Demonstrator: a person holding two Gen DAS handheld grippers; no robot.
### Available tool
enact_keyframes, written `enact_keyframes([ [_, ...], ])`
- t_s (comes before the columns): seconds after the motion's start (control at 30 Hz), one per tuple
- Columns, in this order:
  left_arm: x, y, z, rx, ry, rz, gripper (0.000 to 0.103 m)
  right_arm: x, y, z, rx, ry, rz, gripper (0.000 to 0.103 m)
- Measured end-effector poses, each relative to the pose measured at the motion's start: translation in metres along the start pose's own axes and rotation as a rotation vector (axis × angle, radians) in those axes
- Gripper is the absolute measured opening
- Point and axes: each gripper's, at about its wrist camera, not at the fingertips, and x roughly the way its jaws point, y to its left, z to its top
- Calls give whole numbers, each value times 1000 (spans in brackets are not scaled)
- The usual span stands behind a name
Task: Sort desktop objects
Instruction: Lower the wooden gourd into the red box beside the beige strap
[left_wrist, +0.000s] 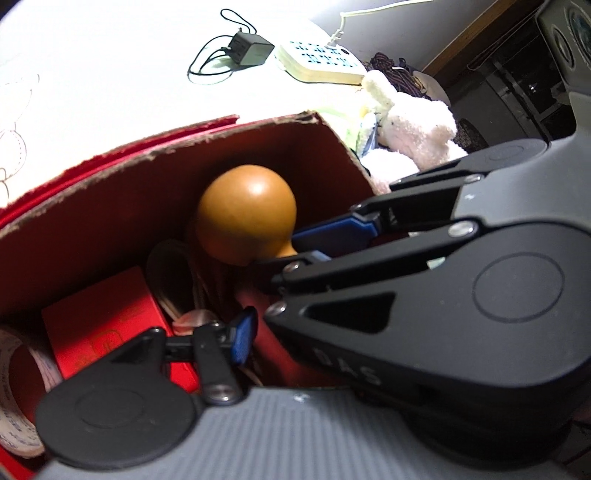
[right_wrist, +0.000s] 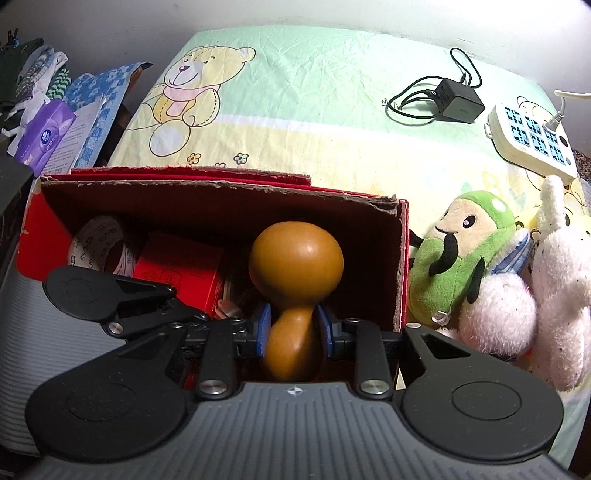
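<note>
Gourd (right_wrist: 293, 291), brown and waisted, is pinched at its neck by the right tool (right_wrist: 293, 326), low inside the red cardboard box (right_wrist: 221, 192), near its right wall. The left tool (left_wrist: 273, 291) gapes empty alongside. Tape roll (right_wrist: 98, 245) and red carton (right_wrist: 177, 273) crowd the left; plush toys (right_wrist: 469, 254) press outside; charger (right_wrist: 458, 99) lies far back.

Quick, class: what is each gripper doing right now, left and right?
Left gripper: open, holding nothing, over the red box.
Right gripper: closed on the gourd at its narrow waist.
</note>
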Motion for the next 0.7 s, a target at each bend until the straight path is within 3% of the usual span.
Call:
enact_keyframes([
  [0.13,3,2,2,2,9,-9,62,1,1,0,-16,9,-11,28],
  [0.43,3,5,2,-27,4,-4,62,-1,-1,-2,-3,-14,-3,28],
  [0.7,1,0,1,-9,-7,63,62,-3,-1,-6,-21,-79,-4,28],
])
